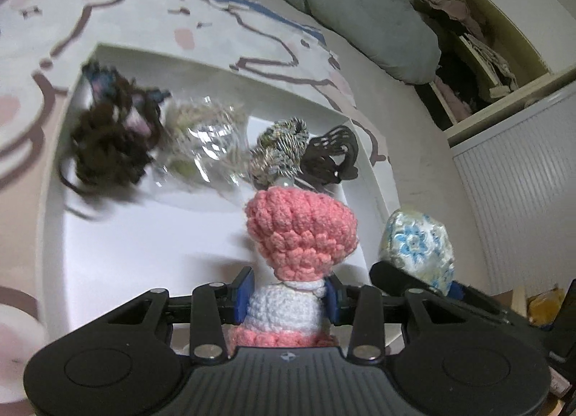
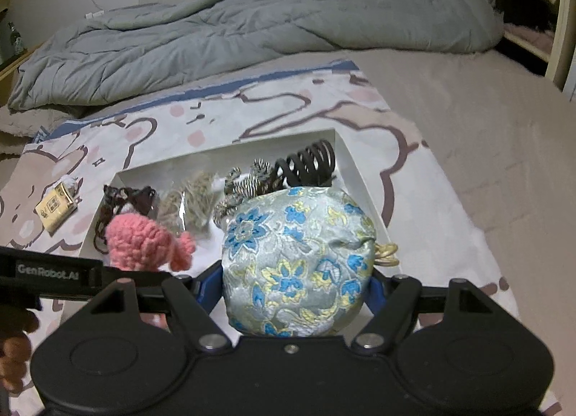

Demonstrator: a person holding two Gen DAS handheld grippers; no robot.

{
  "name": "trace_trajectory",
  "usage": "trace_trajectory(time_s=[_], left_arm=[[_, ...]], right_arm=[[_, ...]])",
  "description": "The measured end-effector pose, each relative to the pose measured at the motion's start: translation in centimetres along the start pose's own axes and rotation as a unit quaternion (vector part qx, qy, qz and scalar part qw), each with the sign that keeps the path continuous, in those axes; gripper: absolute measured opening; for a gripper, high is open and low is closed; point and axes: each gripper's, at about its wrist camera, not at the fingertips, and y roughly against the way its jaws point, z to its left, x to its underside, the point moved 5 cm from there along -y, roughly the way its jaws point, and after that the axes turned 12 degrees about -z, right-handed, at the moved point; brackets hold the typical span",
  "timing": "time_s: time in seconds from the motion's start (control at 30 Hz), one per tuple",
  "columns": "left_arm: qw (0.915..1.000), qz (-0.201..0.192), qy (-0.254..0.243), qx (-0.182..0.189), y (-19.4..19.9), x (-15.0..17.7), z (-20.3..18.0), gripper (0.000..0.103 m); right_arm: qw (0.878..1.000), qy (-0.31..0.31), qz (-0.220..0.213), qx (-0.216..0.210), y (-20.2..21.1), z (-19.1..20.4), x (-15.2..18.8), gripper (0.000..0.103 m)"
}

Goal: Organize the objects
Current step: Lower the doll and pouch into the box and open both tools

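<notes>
My left gripper (image 1: 289,299) is shut on a pink and white crochet toy (image 1: 300,236), held over the near part of a white box (image 1: 108,243). The toy also shows in the right wrist view (image 2: 144,239). My right gripper (image 2: 293,290) is shut on a round brocade pouch with blue flowers (image 2: 298,261), held above the box's near right side (image 2: 356,167). The pouch appears in the left wrist view (image 1: 417,247). Inside the box lie a dark brown tangle (image 1: 108,139), a clear packet of fibre (image 1: 205,139), a tweed scrunchie (image 1: 280,149) and a black hair claw (image 1: 331,157).
The box rests on a cartoon-print sheet (image 2: 288,106) on a bed. A grey duvet (image 2: 252,27) is bunched at the far side. A small yellow packet (image 2: 55,209) lies left of the box. Shelves with clutter (image 1: 468,56) stand at the right.
</notes>
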Motion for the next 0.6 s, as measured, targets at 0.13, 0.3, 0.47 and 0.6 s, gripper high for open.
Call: trace_trajectory(time_s=[0.13, 0.3, 0.47, 0.6], left_arm=[[0.9993, 0.000, 0.033, 0.019, -1.2, 0.7, 0.1, 0.041], [0.9987, -0.008, 0.041, 0.028, -2.1, 0.9, -0.3, 0.041], [0.9970, -0.021, 0.065, 0.035, -2.6, 0.5, 0.0, 0.057], [0.9978, 0.002, 0.056, 0.035, -2.9, 0.7, -0.5, 0.059]], right_arm=[[1.000, 0.000, 0.010, 0.000, -0.2, -0.6, 0.5, 0.076], [1.000, -0.005, 0.021, 0.007, -0.7, -1.5, 1.1, 0.076], [0.999, -0.020, 0.025, 0.019, -1.3, -2.2, 1.3, 0.083], [0.998, -0.045, 0.031, 0.030, -1.3, -2.8, 1.2, 0.090]])
